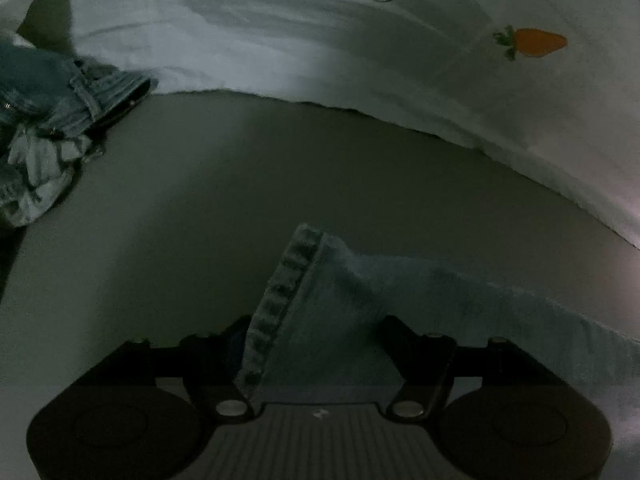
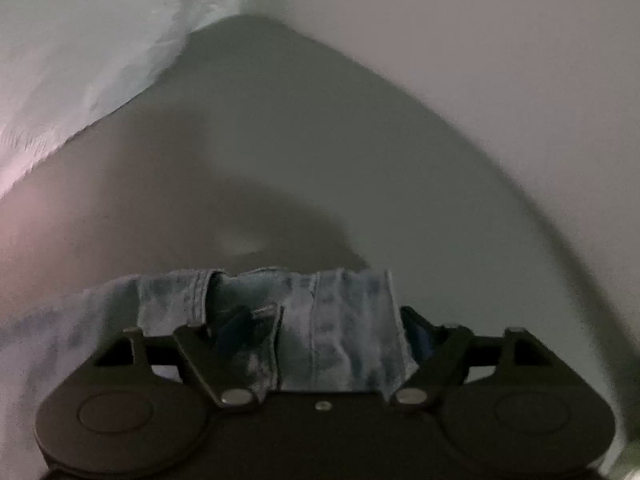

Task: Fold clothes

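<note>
A pair of light blue jeans is held by both grippers. In the left wrist view my left gripper [image 1: 316, 340] is shut on the hem of a jeans leg [image 1: 320, 304], which trails off to the right. In the right wrist view my right gripper [image 2: 308, 332] is shut on the jeans' waistband [image 2: 340, 320], and the denim trails off to the left. Both fingertip pairs are hidden under the cloth. Both held ends sit low over the grey surface [image 2: 320, 160].
A crumpled heap of other denim clothes [image 1: 52, 120] lies at the far left. A white sheet with a carrot print [image 1: 536, 42] rises behind the grey surface. In the right wrist view white walls [image 2: 480, 40] meet in a corner ahead.
</note>
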Motion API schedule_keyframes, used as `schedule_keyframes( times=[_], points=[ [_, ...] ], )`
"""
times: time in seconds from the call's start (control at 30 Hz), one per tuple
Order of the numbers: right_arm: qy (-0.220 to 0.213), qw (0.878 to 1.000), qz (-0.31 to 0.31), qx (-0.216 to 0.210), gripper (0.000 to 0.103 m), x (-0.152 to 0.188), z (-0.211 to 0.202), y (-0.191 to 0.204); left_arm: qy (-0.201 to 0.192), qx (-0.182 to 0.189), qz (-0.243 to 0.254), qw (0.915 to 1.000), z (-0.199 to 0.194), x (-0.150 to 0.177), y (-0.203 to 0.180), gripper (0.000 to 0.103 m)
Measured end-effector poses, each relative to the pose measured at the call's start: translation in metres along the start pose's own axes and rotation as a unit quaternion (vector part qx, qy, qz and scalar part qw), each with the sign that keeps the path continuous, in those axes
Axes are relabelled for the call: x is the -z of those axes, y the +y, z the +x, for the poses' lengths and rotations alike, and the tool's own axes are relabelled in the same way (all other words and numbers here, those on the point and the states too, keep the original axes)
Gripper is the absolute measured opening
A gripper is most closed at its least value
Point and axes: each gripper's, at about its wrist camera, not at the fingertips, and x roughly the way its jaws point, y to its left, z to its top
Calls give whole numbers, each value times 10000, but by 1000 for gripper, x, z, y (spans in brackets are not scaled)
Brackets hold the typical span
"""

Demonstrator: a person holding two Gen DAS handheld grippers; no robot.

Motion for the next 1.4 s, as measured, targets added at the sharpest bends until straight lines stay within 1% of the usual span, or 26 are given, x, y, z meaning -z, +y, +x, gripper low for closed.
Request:
schedule_keyframes(
  times=[0.03,0.07,0.1,0.13,0.17,0.2,0.23,0.33,0.43,0.5,0.57,0.6,0.7,0.73,0.8,0.83,0.87,0.9,0.93,1.0,1.03,1.1,1.2,1.27,1.33,1.4],
  points=[
    [-20,9998,101,-185,49,0,0,-1,11,-17,-16,10000,2,-1,-1,63],
    [-52,9992,119,-384,38,1,-2,-1,23,-35,-33,10000,3,-2,-2,46],
    [-114,9982,80,-578,16,3,-4,1,-13,-165,2,9999,2,-1,-4,38],
    [-237,9977,-5,-636,14,4,-7,5,-35,-120,-38,9999,0,-1,-2,16],
    [-430,9977,-168,-496,12,6,-12,12,-55,-46,-243,9997,-2,-2,0,13],
    [-659,9967,-343,-335,11,7,-18,19,-76,29,-454,9989,-4,-2,3,13],
    [-911,9947,-393,-267,10,9,-24,24,-160,5,-474,9987,-10,-6,1,13],
    [-1660,9850,127,-454,9,8,-53,22,-505,4,-536,9973,-34,-23,-7,12],
    [-2253,9695,536,-798,8,5,-84,15,-1008,115,-285,9944,-73,-57,-25,12],
    [-2544,9602,612,-978,8,6,-100,16,-1388,139,-34,9902,-100,-81,-39,12],
    [-2791,9542,568,-915,8,7,-109,20,-1646,83,121,9862,-111,-103,-48,12],
    [-2808,9543,590,-832,8,7,-106,21,-1774,54,198,9839,-116,-113,-53,12],
    [-2546,9619,805,-588,9,9,-79,17,-1594,13,5,9872,-78,-135,-62,16],
    [-2327,9677,817,-526,9,8,-63,18,-1465,-40,-113,9891,-58,-140,-64,23],
    [-1896,9780,791,-358,13,6,-33,20,-1297,-675,279,9889,-18,-142,-77,24],
    [-1769,9818,680,-149,28,8,-26,25,-1211,-996,480,9865,2,-143,-83,24],
    [-1727,9833,553,123,38,12,-22,30,-1120,-1299,558,9836,11,-144,-84,24],
    [-1808,9821,409,347,58,16,-24,35,-1028,-1601,630,9797,21,-144,-86,24],
    [-2033,9774,246,516,73,23,-33,38,-1072,-1503,478,9816,17,-142,-79,28],
    [-2430,9665,-95,827,83,35,-50,45,-1286,-1099,-54,9856,-1,-137,-59,41],
    [-2546,9620,-286,941,83,42,-59,48,-1355,-1039,-182,9851,-12,-130,-51,49],
    [-2678,9553,-618,1093,84,52,-73,51,-1472,-1006,-334,9834,-34,-113,-38,52],
    [-2730,9502,-977,1143,92,78,-87,53,-1458,-1012,-276,9837,-62,-72,-31,59],
    [-2624,9538,-1051,1023,94,101,-95,53,-1324,-960,-229,9863,-83,-34,-30,68],
    [-2446,9609,-1034,786,97,125,-102,50,-1144,-917,-273,9888,-110,13,-25,68],
    [-2338,9637,-1154,574,97,155,-114,50,-970,-865,-352,9909,-137,61,-24,70]
  ],
)
